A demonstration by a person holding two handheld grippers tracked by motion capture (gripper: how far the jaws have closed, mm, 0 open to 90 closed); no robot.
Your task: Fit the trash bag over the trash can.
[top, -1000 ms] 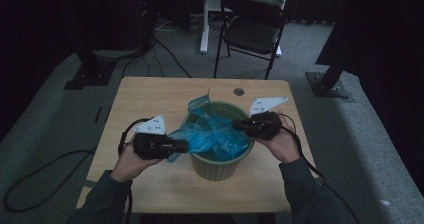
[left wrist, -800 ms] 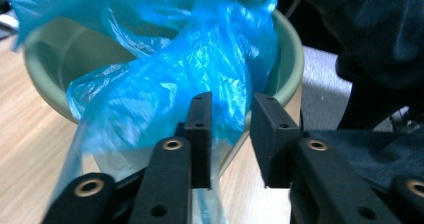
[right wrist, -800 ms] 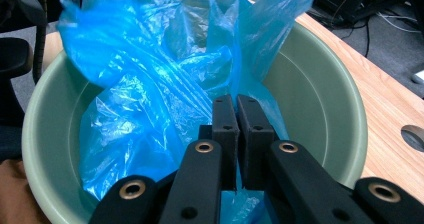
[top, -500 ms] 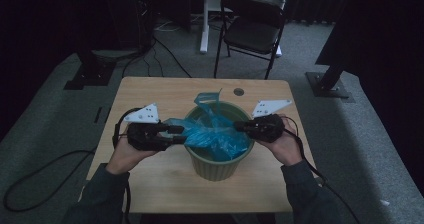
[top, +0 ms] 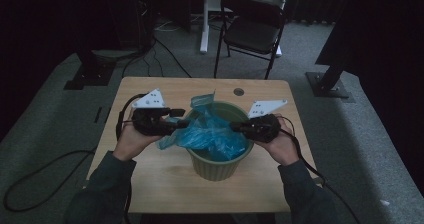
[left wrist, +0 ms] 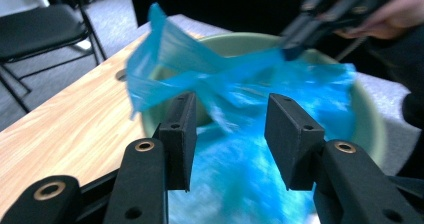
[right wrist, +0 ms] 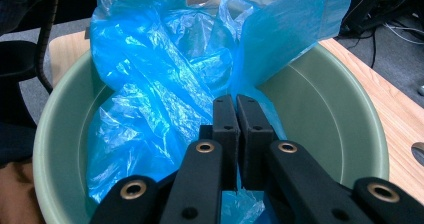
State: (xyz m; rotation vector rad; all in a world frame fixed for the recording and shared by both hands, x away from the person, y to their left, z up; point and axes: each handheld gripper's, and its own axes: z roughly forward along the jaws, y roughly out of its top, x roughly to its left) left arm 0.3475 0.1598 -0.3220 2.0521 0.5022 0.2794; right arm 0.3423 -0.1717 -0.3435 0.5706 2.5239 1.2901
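left gripper: released, just opening | right gripper: grasping blue bag | bin: unlabelled

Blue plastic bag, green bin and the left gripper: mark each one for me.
blue plastic bag (top: 212, 134), high view, crumpled middle over the bin mouth.
green bin (top: 216, 168), high view, front outer wall.
left gripper (left wrist: 230, 129), left gripper view, gap midway between its open fingertips.

The left gripper is held level, pointing inward, its jaws parted and just opened further. The right gripper is held opposite, its jaws pressed together. Both forearms are extended from below.
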